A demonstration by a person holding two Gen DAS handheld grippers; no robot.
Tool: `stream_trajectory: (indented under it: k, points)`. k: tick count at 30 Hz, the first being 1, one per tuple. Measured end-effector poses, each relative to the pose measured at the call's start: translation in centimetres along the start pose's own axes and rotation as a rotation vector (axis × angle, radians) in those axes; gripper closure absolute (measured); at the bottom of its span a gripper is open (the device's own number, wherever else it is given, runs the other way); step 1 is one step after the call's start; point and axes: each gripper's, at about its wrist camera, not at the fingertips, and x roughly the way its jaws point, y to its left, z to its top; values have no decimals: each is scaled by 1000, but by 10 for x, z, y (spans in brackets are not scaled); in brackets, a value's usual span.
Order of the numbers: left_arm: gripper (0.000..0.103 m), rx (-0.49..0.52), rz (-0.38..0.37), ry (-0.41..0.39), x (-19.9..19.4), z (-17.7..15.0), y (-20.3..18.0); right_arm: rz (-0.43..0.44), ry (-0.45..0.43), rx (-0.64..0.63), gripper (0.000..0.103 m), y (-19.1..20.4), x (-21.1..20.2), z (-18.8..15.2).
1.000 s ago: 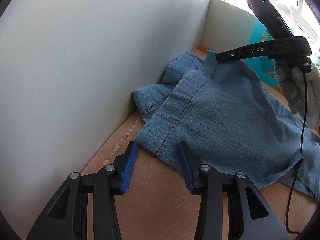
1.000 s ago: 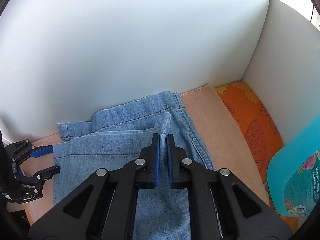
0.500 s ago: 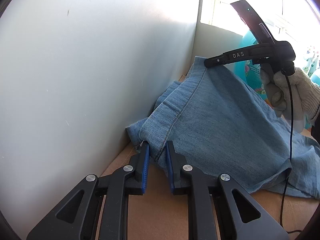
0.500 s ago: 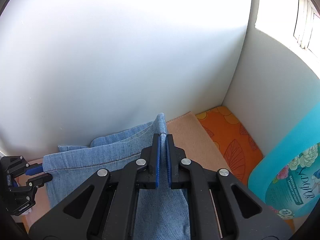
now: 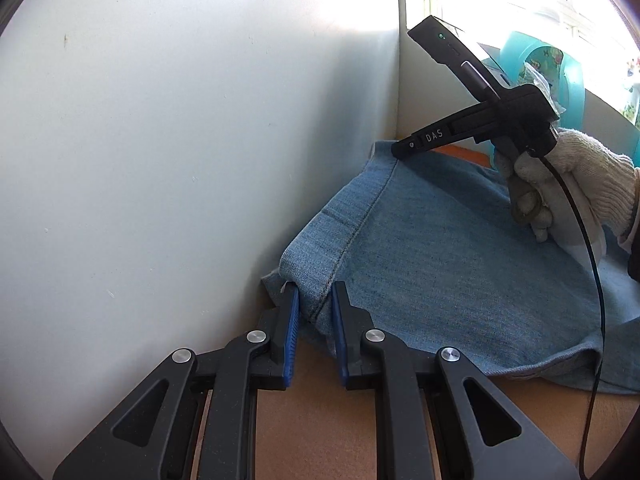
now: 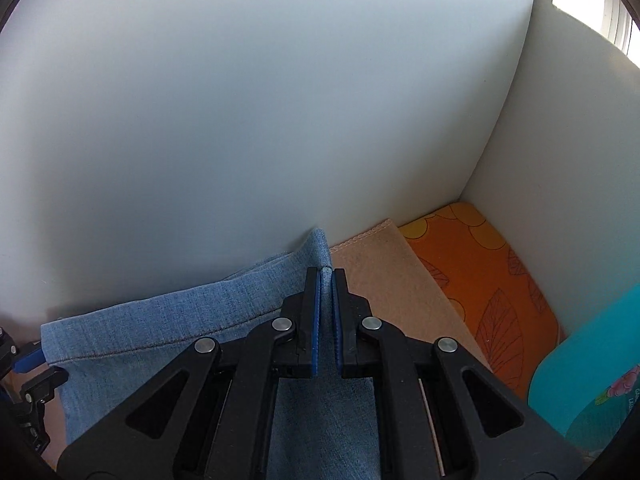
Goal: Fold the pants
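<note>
Both up off the tan tabletop (image 5: 340, 432): left gripper (image 5: 314, 304) and right gripper (image 6: 327, 280) clamping the pants (image 5: 440, 272) hem (white wall beyond fingers).

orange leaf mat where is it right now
In the right wrist view the orange leaf mat lies at right, in the wall corner, between the tan cloth and the teal container.

I'm seeing faded blue denim pants (image 5: 440, 264), woven and matt. My left gripper (image 5: 314, 308) is matt black plastic with ribbed blue pads (image 5: 294, 320). A knitted cotton glove (image 5: 576, 176); smooth tan cloth surface (image 6: 384, 276).
</note>
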Motion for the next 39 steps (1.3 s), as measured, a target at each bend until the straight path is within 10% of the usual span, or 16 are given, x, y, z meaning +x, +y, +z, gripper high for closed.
stream_trajectory:
  k: [3, 7, 21, 39]
  points:
    - [84, 14, 35, -6, 3, 5, -6, 20, 2, 66, 95, -8, -9, 2]
    - [83, -1, 35, 0, -1, 4, -2, 4, -72, 100, 56, -13, -50, 4]
    - [66, 2, -102, -139, -78, 18, -7, -33, -323, 269, 45, -7, -251, -72]
    - [56, 233, -535, -137, -167, -4, -135, -405, -442, 537, 45, -32, -505, -384]
